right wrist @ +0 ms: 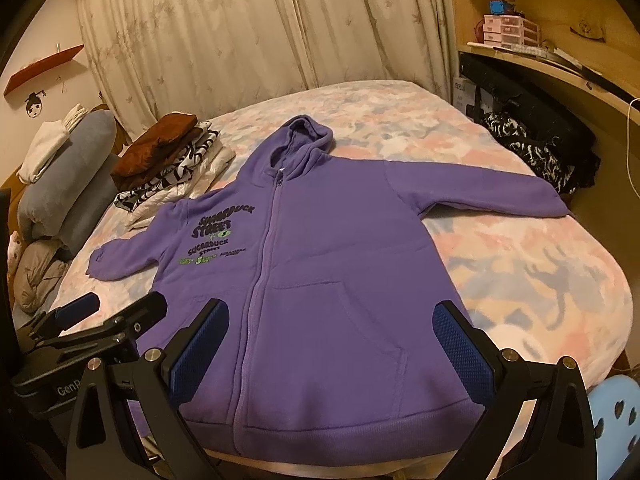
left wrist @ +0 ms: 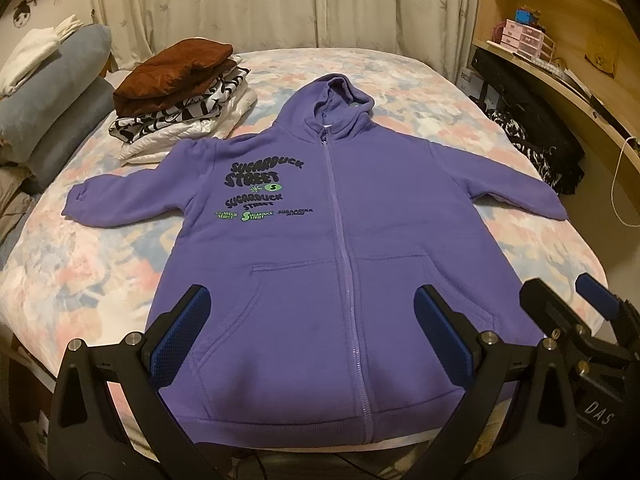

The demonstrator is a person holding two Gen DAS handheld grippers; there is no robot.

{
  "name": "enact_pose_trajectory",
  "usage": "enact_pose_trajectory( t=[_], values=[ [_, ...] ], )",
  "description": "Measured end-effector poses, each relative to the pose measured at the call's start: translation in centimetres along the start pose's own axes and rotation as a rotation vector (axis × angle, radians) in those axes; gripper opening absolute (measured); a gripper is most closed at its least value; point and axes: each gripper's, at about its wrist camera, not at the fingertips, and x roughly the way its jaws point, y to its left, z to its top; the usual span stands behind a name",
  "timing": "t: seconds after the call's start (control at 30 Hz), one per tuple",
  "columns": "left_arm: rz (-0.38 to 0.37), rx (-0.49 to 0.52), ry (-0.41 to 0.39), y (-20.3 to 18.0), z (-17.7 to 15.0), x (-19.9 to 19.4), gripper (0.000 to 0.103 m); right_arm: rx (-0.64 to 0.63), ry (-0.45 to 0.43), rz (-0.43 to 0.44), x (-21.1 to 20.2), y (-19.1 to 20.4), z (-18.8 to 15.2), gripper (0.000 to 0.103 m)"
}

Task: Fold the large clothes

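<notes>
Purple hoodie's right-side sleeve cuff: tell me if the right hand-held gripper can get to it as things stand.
Probably yes. The right hand-held gripper hovers open above the purple hoodie near its hem, and the sleeve cuff lies flat on the bed with nothing between. The dark clothes pile beside the cuff leaves it uncovered.

Hoodie: we see a purple zip-up fleece hoodie with a lighter purple zipper and black and green lettering on the left chest.
Bedcover: we see a soft bedcover blotched in pastel pink, blue and white.
Stack, far left: we see a folded rust-brown garment on a black-and-white patterned one, then a white one.
Pads: we see textured blue pads on black fingers of the left gripper and the right gripper.
Curtain: we see a cream curtain with a faint leaf pattern.
Pillows, left: we see grey-blue pillows.
</notes>
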Motion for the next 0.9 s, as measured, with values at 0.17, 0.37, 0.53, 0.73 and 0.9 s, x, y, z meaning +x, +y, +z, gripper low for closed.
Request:
enact_pose_trajectory(
  t=[0.17,0.37,0.53,0.73,0.9],
  values=[
    [-0.004,0.004,-0.002,-0.1,-0.1,-0.2,0.101,0.005,0.001,0.005,-0.2,-0.2,0.1,0.103],
    [-0.006,0.007,0.004,-0.4,-0.1,0.0,0.101,0.006,0.008,0.015,-0.3,0.0,0.0,0.103],
    [-0.004,0.011,0.009,-0.3,-0.2,0.4,0.101,-0.006,0.009,0.003,-0.3,0.3,0.3,0.103],
    [-0.001,0.013,0.017,-0.4,-0.4,0.6,0.101,-0.015,0.013,-0.001,0.0,0.4,0.3,0.103],
    [-0.010,0.017,0.036,-0.3,-0.5,1.1,0.100,-0.014,0.038,0.010,0.5,0.4,0.5,0.103]
  ],
)
